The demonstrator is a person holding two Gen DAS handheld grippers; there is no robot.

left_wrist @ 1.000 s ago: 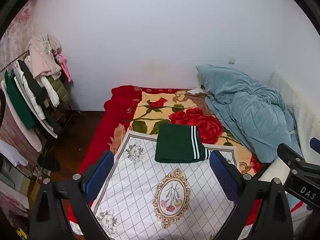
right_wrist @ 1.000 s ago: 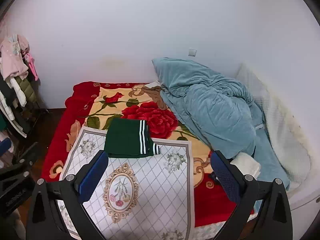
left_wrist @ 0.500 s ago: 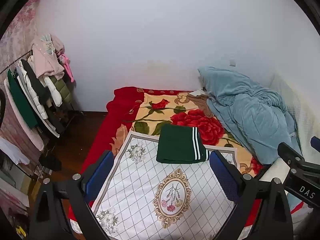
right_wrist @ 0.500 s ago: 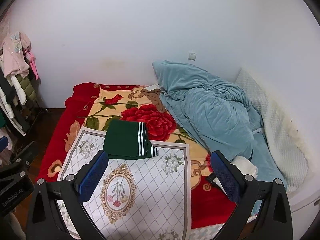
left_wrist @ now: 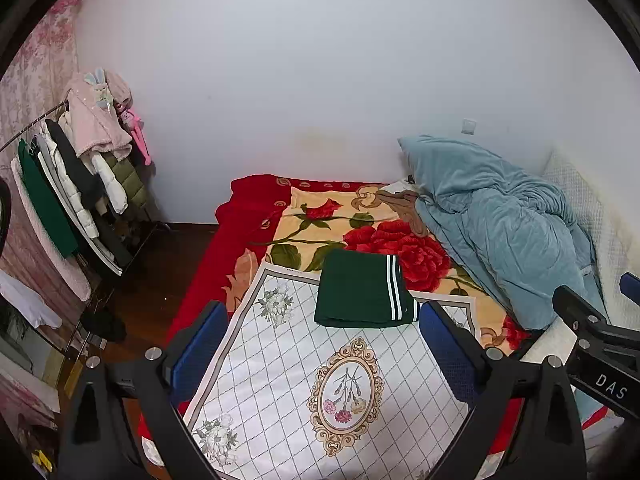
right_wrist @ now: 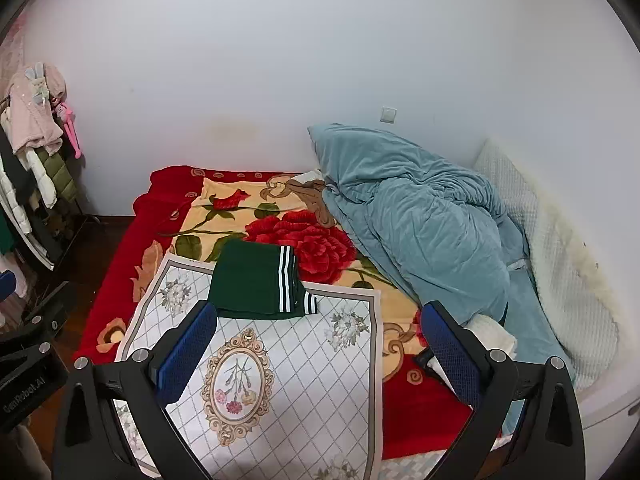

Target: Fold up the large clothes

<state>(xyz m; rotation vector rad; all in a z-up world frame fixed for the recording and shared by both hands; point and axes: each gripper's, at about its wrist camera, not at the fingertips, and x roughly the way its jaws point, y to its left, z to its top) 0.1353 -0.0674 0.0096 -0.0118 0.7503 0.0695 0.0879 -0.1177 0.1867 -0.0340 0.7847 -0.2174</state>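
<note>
- The left hand-held gripper point(left_wrist: 322, 344) and the right hand-held gripper point(right_wrist: 320, 344) both hang spread wide, holding nothing.
- The folded green garment point(left_wrist: 362, 292) lies on the far edge of the white patterned cloth point(left_wrist: 304, 384) on the bed point(left_wrist: 240, 208).
- A blue quilt point(right_wrist: 420, 228) is heaped at the right.

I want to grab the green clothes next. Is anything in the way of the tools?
Nothing visible is. The folded green clothes lie alone on the white patterned cloth, with only bare cloth between them and the open left tool and right tool.
</note>
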